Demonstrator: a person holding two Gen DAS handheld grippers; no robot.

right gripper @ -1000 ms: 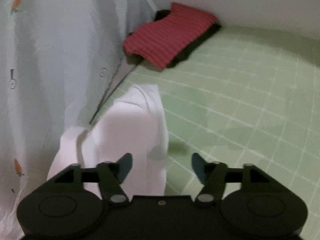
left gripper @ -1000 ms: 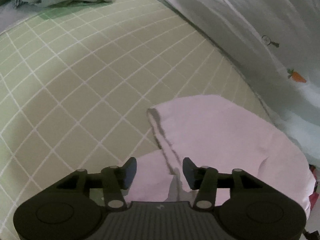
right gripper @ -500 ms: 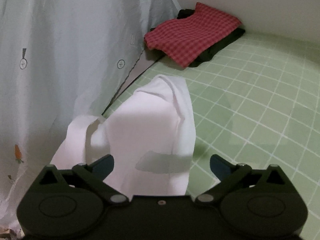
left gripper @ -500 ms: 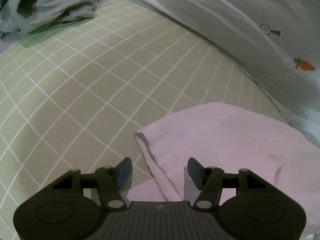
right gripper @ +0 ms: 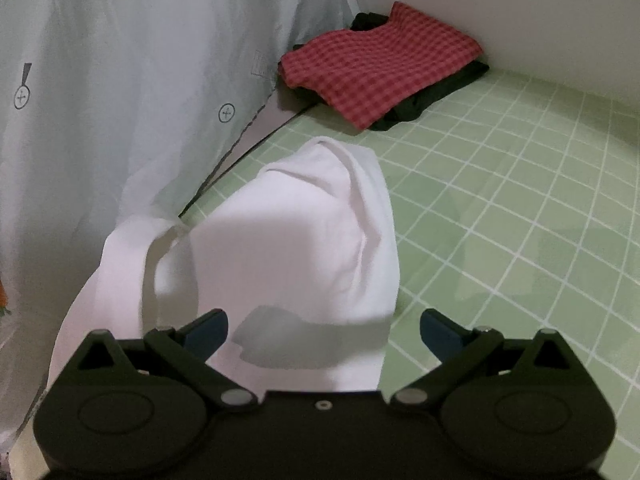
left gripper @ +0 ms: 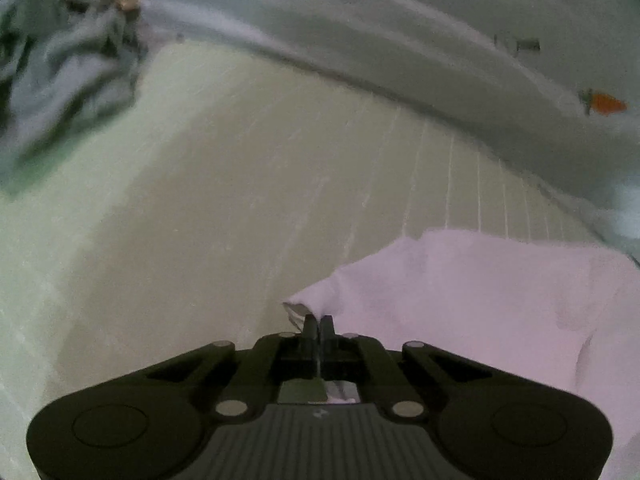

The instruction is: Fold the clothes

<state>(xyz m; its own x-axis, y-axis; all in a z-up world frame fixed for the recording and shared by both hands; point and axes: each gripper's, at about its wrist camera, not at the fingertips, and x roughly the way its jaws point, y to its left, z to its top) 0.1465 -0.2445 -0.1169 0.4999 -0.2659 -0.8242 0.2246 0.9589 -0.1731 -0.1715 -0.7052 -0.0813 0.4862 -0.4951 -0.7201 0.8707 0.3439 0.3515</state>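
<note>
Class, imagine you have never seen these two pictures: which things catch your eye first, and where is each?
The white garment lies bunched on the green checked sheet, right in front of both grippers. The left gripper is pinched shut on its corner, while the right gripper hangs wide open over it. In the far corner, a folded red checked cloth sits on something dark.

White garment point(right gripper: 296, 240), red-checked cloth point(right gripper: 380, 76), green gridded sheet point(right gripper: 520, 208)

The left gripper point(left gripper: 319, 326), open a second ago, now pinches the white garment's point(left gripper: 472, 304) folded edge. The right gripper point(right gripper: 322, 330) spreads wider; its blue pads now flank the cloth toward 12 o'clock.
</note>
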